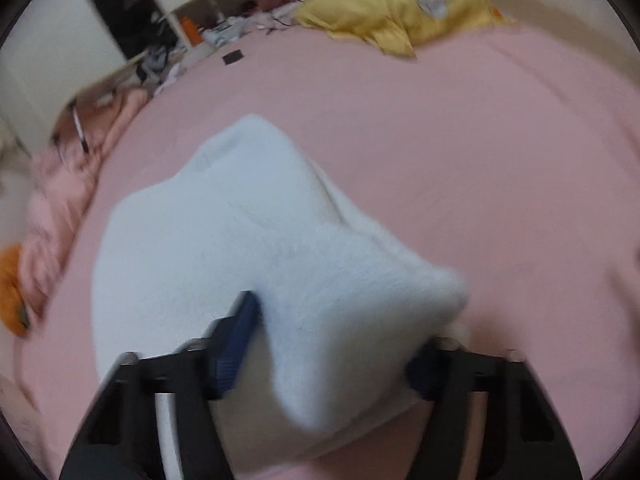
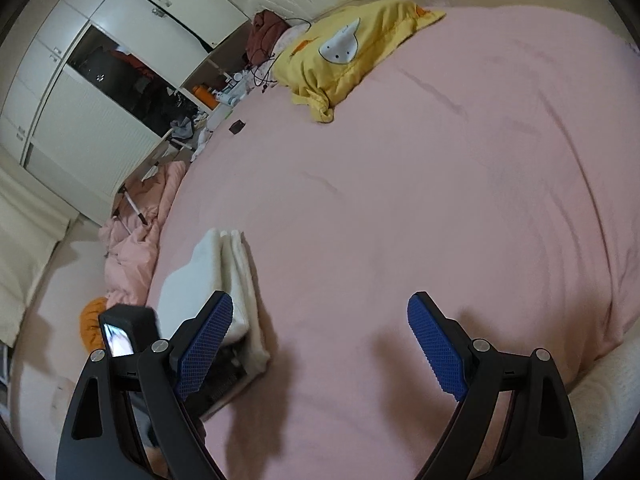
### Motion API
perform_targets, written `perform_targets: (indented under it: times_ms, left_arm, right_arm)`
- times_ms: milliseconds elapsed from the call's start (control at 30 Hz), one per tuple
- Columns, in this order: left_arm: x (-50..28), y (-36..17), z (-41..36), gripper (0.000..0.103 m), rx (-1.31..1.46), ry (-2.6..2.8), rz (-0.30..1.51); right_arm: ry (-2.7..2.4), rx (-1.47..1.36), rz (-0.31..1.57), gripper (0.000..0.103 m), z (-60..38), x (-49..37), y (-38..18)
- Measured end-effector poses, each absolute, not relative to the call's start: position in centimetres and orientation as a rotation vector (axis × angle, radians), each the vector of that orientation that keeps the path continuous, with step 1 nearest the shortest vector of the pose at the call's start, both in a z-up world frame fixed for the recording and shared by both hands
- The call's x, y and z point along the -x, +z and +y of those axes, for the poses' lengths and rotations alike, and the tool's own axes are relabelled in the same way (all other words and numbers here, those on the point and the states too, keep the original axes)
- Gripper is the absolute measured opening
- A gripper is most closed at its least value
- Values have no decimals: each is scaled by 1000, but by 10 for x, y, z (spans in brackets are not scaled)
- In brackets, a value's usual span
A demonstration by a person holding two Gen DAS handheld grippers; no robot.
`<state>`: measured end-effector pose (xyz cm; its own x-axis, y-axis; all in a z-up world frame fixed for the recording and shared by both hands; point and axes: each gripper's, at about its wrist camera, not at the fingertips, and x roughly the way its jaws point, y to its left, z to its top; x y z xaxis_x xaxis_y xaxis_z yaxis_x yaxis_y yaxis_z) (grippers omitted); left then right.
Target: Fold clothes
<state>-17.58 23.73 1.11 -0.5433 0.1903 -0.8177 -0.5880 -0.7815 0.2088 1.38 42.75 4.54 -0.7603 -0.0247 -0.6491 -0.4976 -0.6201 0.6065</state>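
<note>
In the left wrist view, the left gripper (image 1: 332, 344) had its jaws set apart, with a fold of the white fleece garment (image 1: 256, 248) bulging between them; whether they pinched it could not be told through the blur. The garment lay on the pink bedsheet (image 1: 460, 168), a yellow pillow (image 1: 396, 12) at one o'clock.

In the right wrist view, the right gripper (image 2: 320, 344) was released above bare sheet (image 2: 420, 184), the folded garment (image 2: 224, 276) at ten o'clock.
</note>
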Motion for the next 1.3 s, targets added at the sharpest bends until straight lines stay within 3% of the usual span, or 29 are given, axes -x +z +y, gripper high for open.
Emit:
perform_targets:
  times_ms: [267,433,533,667,767,833,900,967,1033,1100,1133,1167,1300]
  left_arm:
    - [208,86,148,19,1109,2559,189]
    - [219,125,24,19,1045,2846,-113]
    - [208,106,-73,19,1114,2976,-268]
    - [201,22,-174,23,1417,2791,-753]
    - [181,-43,-222,32,1495,2551,-1162]
    - [162,-47,-237,41,1399,2571,-1283]
    - [146,-38,-257,68,1360,2674,-1376]
    - [131,-24,-270,70,1318,2809,-1503]
    - [139,-2,-259,71,1280,2940,-1273]
    - [160,16,-220,71,1296,3016,-869]
    - [173,21,-195,74,1288,3002,-652]
    - [186,25,-173,86,1280,2959,-509]
    - [221,-9,-123,89,1397,2829,-332]
  right_arm:
    - [2438,991,1189,89,422,-6,37]
    - [2474,1072,1050,89,400,3,35]
    - [2487,1110,972,89,387,7,33]
    - [2481,1148,923,89,375,9,27]
    - [2469,1187,838,89,363,11,23]
    - [2465,1235,754,89,354,18,21]
    - [2482,1283,696,89,339,27,21]
    - [2509,1329,648,89,324,40,23]
    - [2572,1371,610,89,304,62,28]
    - [2673,1393,549,89,281,94,38]
    - [2716,1395,503,89,266,111,42]
    - [2759,1395,453,89,251,129,45]
    - [2783,1393,251,89,212,177,25]
